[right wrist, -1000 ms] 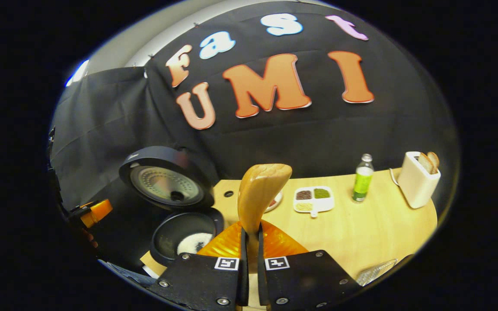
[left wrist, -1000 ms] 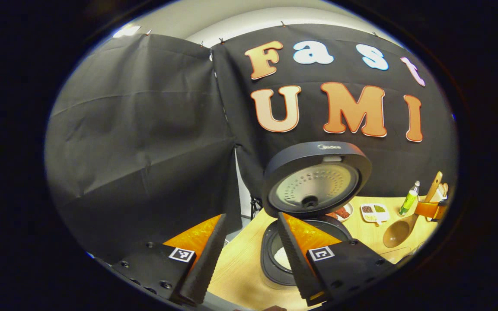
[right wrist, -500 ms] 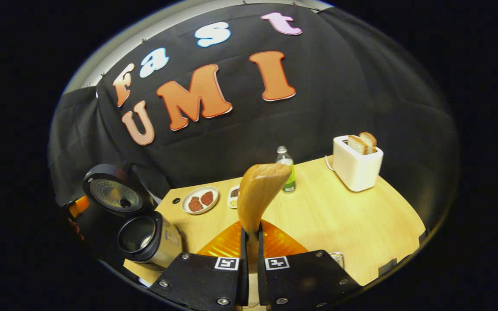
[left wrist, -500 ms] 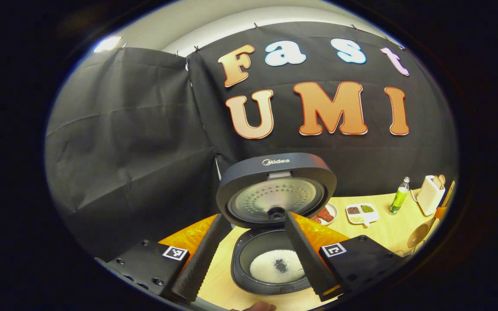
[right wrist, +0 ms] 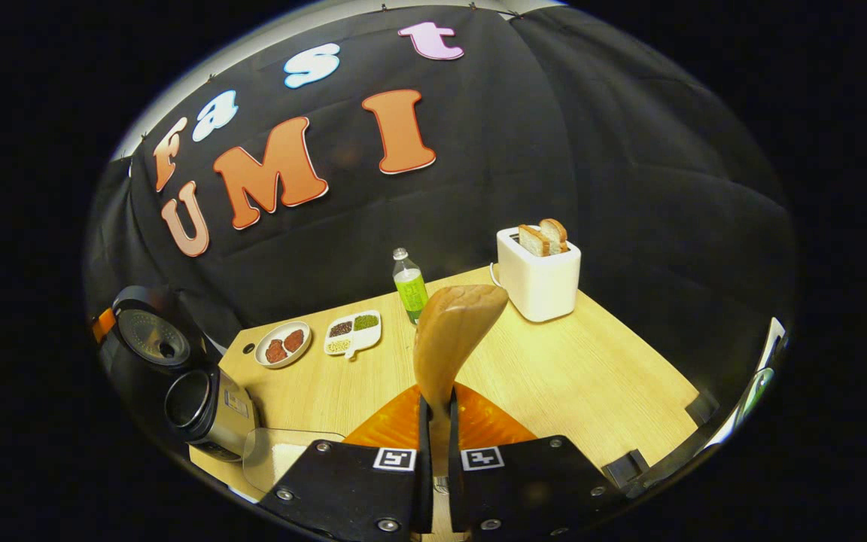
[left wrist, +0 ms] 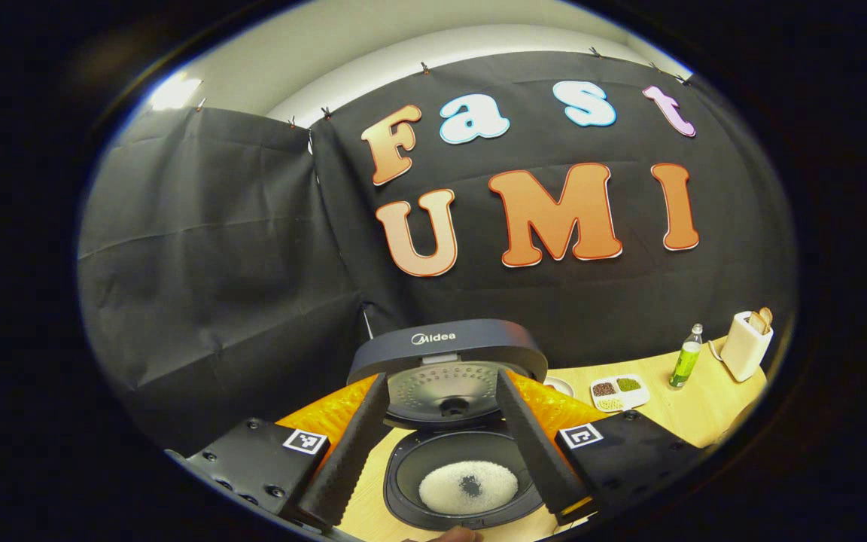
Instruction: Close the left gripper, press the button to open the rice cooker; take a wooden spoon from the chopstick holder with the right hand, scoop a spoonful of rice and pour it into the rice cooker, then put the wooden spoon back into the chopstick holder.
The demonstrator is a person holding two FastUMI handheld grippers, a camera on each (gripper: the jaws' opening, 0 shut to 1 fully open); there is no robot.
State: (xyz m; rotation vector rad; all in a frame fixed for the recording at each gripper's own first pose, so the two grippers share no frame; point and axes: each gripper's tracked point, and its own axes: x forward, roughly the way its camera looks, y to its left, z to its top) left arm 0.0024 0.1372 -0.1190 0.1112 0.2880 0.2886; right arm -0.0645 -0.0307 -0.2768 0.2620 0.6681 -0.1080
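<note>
The rice cooker (left wrist: 463, 519) stands open with its lid (left wrist: 445, 354) tilted up, and white rice (left wrist: 467, 485) lies in the inner pot. My left gripper (left wrist: 441, 376) is open and hangs above the pot, one finger on each side of it, holding nothing. My right gripper (right wrist: 437, 403) is shut on the handle of the wooden spoon (right wrist: 452, 331), whose bowl stands upright over the table. The cooker (right wrist: 196, 403) sits at the far left of the right gripper view, well apart from the spoon. Whether the spoon's bowl holds anything is hidden.
On the wooden table (right wrist: 569, 376) stand a white toaster (right wrist: 539, 275) with bread, a green bottle (right wrist: 409, 286), a sectioned dish (right wrist: 353, 333) and a small plate (right wrist: 283, 344). A clear container (right wrist: 275, 455) sits beside the cooker at the front edge.
My right gripper has swung right with the spoon, away from the cooker and toward the toaster side. The left gripper has turned to face the open cooker squarely.
</note>
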